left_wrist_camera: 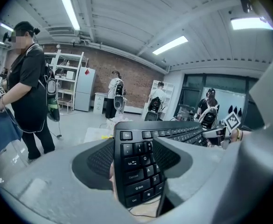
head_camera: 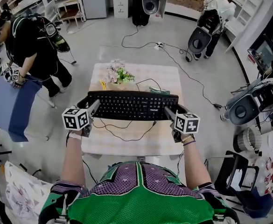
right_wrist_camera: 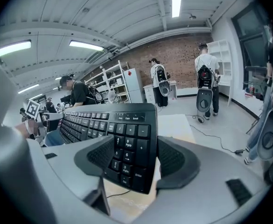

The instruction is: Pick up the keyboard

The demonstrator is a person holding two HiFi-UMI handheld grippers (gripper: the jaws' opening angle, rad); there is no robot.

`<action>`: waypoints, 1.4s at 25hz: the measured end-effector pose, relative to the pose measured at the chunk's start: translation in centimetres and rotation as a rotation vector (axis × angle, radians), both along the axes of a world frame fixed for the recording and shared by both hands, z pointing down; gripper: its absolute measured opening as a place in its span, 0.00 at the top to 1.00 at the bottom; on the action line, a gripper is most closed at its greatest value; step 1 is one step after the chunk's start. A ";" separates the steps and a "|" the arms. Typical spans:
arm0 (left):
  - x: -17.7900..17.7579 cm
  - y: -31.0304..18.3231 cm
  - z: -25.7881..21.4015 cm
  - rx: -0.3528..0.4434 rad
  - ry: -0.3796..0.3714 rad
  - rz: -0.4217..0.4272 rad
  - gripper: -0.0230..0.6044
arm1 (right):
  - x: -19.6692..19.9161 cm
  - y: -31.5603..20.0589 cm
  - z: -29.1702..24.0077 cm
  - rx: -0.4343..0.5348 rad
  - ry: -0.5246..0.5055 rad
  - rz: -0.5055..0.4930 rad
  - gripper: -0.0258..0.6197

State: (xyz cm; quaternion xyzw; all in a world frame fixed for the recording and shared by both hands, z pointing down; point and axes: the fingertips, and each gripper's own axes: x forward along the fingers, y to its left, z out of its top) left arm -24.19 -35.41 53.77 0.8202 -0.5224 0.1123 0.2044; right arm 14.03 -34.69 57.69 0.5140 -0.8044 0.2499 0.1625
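One black full-size plastic keyboard (head_camera: 132, 105) is held level over the one small square table with a pale checked cloth (head_camera: 127, 146), gripped at both short ends. The left gripper (head_camera: 94, 108) is clamped on the end with the Esc and Tab keys; the right gripper (head_camera: 170, 112) is clamped on the number-pad end. One thin black cable (head_camera: 126, 137) loops on the cloth beneath. One bunch of pale flowers (head_camera: 117, 73) sits at the table's far edge. Two other people stand beyond: one in black (head_camera: 31, 45), one in white (head_camera: 218, 6)
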 end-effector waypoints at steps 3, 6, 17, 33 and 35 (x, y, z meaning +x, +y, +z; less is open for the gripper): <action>0.4 -0.1 -2.6 0.050 -0.009 0.005 0.54 | 0.4 -0.1 -2.2 0.040 -0.005 0.008 0.54; 0.6 0.1 -5.1 0.103 -0.016 0.004 0.54 | 0.5 0.2 -4.4 0.087 -0.006 0.018 0.54; 1.4 0.9 -12.6 0.265 -0.018 -0.013 0.54 | 1.3 0.4 -12.7 0.265 0.023 0.028 0.54; 0.7 3.7 -18.3 0.406 -0.004 -0.038 0.54 | 0.6 2.1 -19.2 0.412 0.040 0.012 0.54; 0.8 3.5 -18.3 0.407 -0.003 -0.038 0.54 | 0.8 1.9 -18.9 0.403 0.036 0.014 0.54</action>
